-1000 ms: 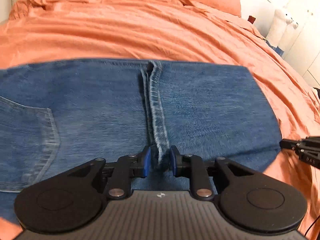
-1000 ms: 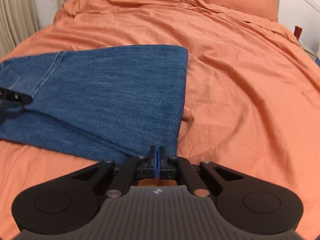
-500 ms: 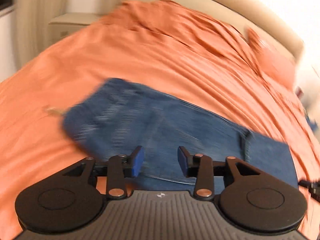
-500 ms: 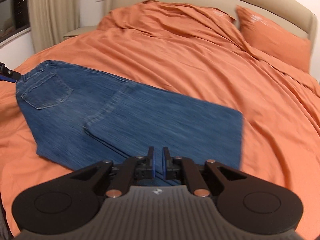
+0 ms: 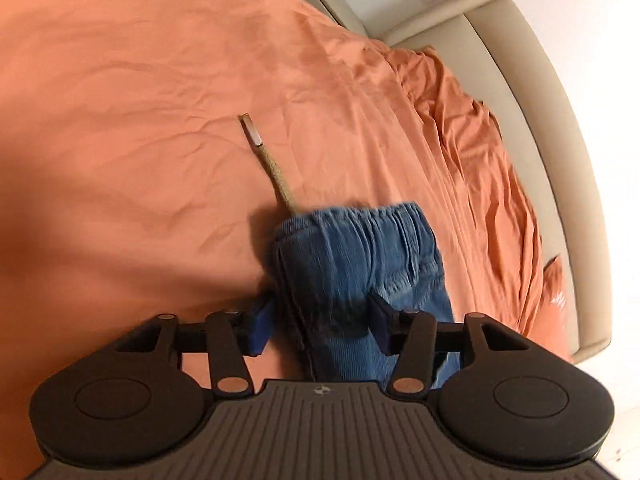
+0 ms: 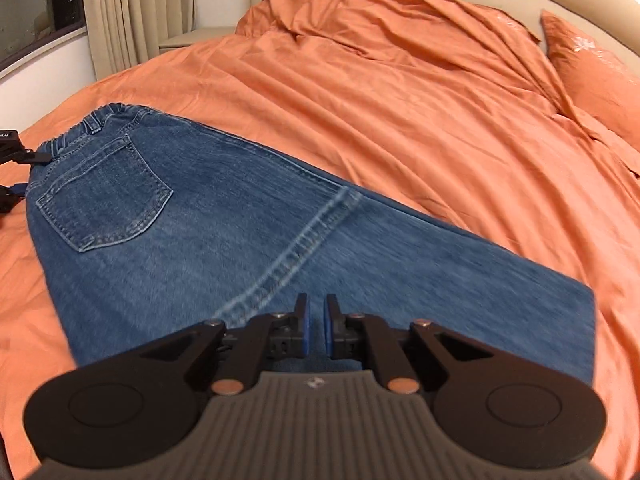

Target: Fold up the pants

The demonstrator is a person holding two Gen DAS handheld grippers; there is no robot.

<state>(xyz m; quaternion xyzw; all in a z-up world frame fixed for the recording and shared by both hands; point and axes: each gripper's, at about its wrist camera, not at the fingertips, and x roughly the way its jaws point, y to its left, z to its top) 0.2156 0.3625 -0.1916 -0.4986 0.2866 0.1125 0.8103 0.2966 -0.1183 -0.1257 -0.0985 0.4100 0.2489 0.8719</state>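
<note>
Blue jeans (image 6: 224, 216) lie folded lengthwise on the orange bedcover (image 6: 400, 100), back pocket (image 6: 104, 196) up, elastic waistband at the left. My right gripper (image 6: 316, 328) hovers shut over the leg part near the seam, with nothing between its pads. In the left wrist view, my left gripper (image 5: 320, 320) straddles the waistband end of the jeans (image 5: 360, 264); its jaws are opening and the denim sits loosely between them. A beige drawstring (image 5: 272, 168) with a metal tip sticks out past the waistband. In the right wrist view, the left gripper (image 6: 24, 174) shows at the waistband's left edge.
An orange pillow (image 6: 592, 68) lies at the far right by the beige padded headboard (image 5: 520, 80). Curtains (image 6: 128, 8) and a window ledge stand beyond the bed's far left corner. The bedcover is rumpled toward the headboard.
My left gripper let go of the leg seam, swung along the jeans to the waistband end and rolled, jaws widening. My right gripper moved from the folded edge to over the middle seam.
</note>
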